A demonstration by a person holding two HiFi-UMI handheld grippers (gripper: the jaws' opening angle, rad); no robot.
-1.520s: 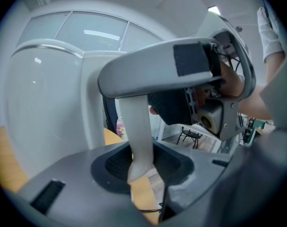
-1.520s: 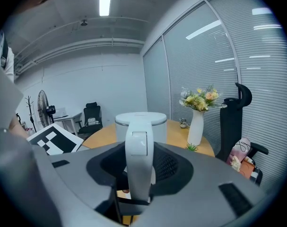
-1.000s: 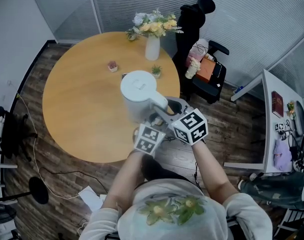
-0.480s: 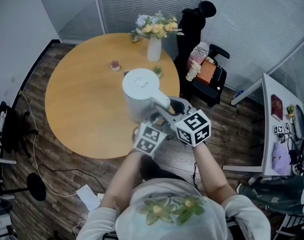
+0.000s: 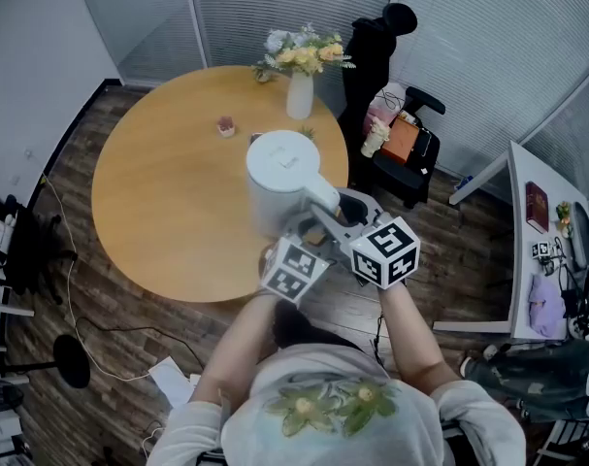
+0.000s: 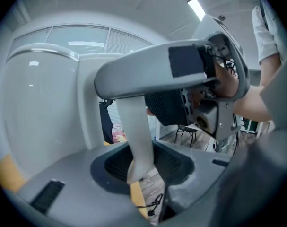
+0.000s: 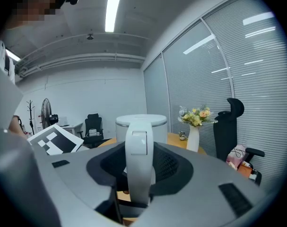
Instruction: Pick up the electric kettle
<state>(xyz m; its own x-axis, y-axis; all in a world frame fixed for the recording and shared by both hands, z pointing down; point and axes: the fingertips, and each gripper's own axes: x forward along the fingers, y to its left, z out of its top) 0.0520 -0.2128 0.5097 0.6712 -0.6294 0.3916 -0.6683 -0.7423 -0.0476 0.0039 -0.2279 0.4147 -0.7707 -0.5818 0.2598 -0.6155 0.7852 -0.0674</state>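
Observation:
The white electric kettle (image 5: 282, 171) hangs above the round wooden table (image 5: 158, 202), near its right edge. Both grippers hold its handle. My left gripper (image 5: 310, 233) is shut on the handle's lower strut (image 6: 138, 141), with the kettle's body (image 6: 39, 108) filling the left of the left gripper view. My right gripper (image 5: 335, 208) is shut on the handle (image 7: 139, 164) higher up, near the lid (image 7: 141, 120). The right gripper (image 6: 200, 98) also shows at the upper right of the left gripper view, clamped on the handle's top.
A white vase of flowers (image 5: 299, 90) and a small potted plant (image 5: 225, 125) stand at the table's far side. Behind it are a black hooded shape (image 5: 372, 47) and a chair with bags (image 5: 401, 134). A desk (image 5: 537, 221) stands at the right.
The kettle and both grippers have risen together and drifted slightly right in the head view. The grips on the handle look unchanged.

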